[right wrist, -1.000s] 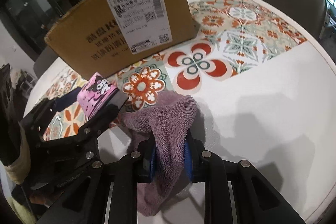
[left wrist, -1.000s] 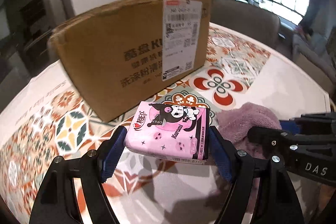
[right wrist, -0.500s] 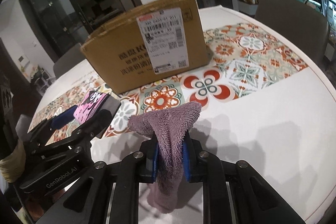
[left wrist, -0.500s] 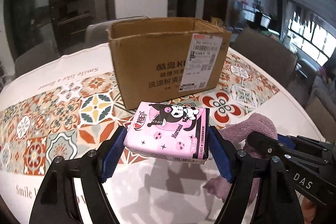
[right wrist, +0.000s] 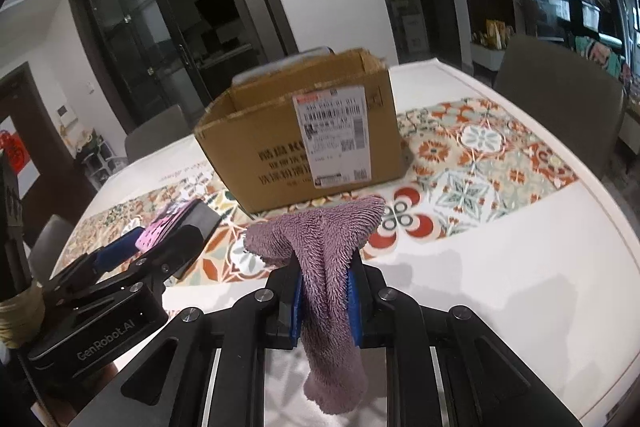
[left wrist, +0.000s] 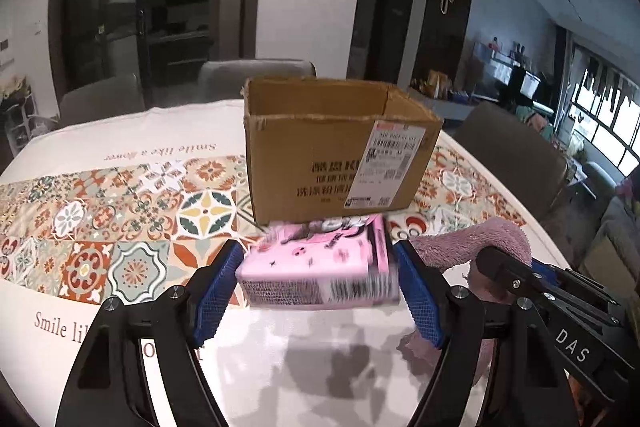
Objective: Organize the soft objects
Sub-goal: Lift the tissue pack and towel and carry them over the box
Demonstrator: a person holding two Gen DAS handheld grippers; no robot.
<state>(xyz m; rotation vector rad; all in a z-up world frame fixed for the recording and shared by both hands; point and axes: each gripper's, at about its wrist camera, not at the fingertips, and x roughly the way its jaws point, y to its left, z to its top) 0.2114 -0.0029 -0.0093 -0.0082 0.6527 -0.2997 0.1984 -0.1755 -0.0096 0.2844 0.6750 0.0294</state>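
My left gripper (left wrist: 320,269) is shut on a pink tissue pack (left wrist: 320,267) and holds it in the air above the table, in front of the open cardboard box (left wrist: 336,151). My right gripper (right wrist: 324,291) is shut on a purple fuzzy towel (right wrist: 320,243), which drapes over and hangs below its blue pads. The towel also shows at the right in the left wrist view (left wrist: 476,239). The left gripper with the pink pack also shows at the left in the right wrist view (right wrist: 160,231). The box (right wrist: 304,139) stands ahead of both grippers, its top open.
The round table (right wrist: 520,267) has a tile-patterned cloth (left wrist: 120,211) and white margins. Grey chairs (right wrist: 560,99) stand around it, one behind the box (left wrist: 256,75). The table's edge runs close on the right.
Both grippers have risen and pulled back with their loads. The box now looks smaller and lower, and its open top has come into sight.
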